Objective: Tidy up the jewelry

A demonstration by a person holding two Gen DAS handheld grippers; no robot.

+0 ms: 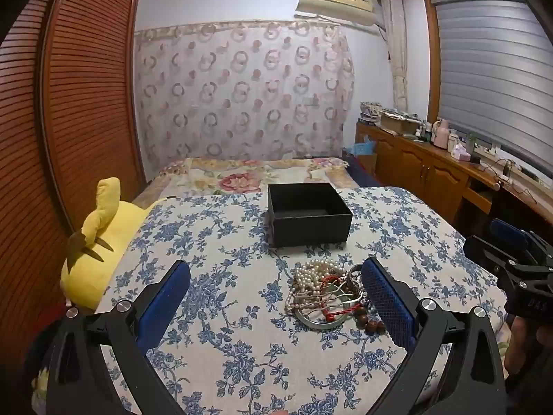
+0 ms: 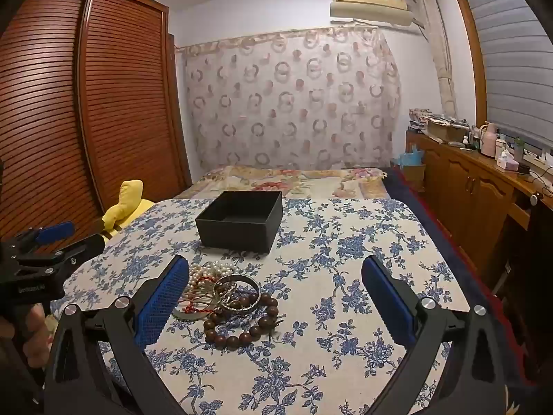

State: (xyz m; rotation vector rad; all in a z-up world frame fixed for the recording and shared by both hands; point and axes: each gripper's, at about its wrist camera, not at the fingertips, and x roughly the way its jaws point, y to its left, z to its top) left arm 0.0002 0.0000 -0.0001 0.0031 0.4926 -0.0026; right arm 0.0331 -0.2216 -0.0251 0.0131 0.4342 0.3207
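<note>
A pile of jewelry lies on the blue-flowered cloth: a pearl necklace (image 1: pixel 312 276), a red cord (image 1: pixel 331 306), silver bangles (image 2: pixel 238 294) and a brown wooden bead bracelet (image 2: pixel 242 325). An open, empty black box (image 1: pixel 307 212) stands just behind the pile; it also shows in the right wrist view (image 2: pixel 240 219). My left gripper (image 1: pixel 276 287) is open and empty, its right finger beside the pile. My right gripper (image 2: pixel 276 287) is open and empty, its left finger beside the pile. Each gripper shows at the edge of the other's view.
A yellow plush toy (image 1: pixel 103 242) lies at the table's left edge. A bed with a flowered cover (image 1: pixel 249 176) is behind the table. A wooden wardrobe (image 2: pixel 86 103) stands on the left, and a wooden counter (image 2: pixel 484 180) with bottles on the right.
</note>
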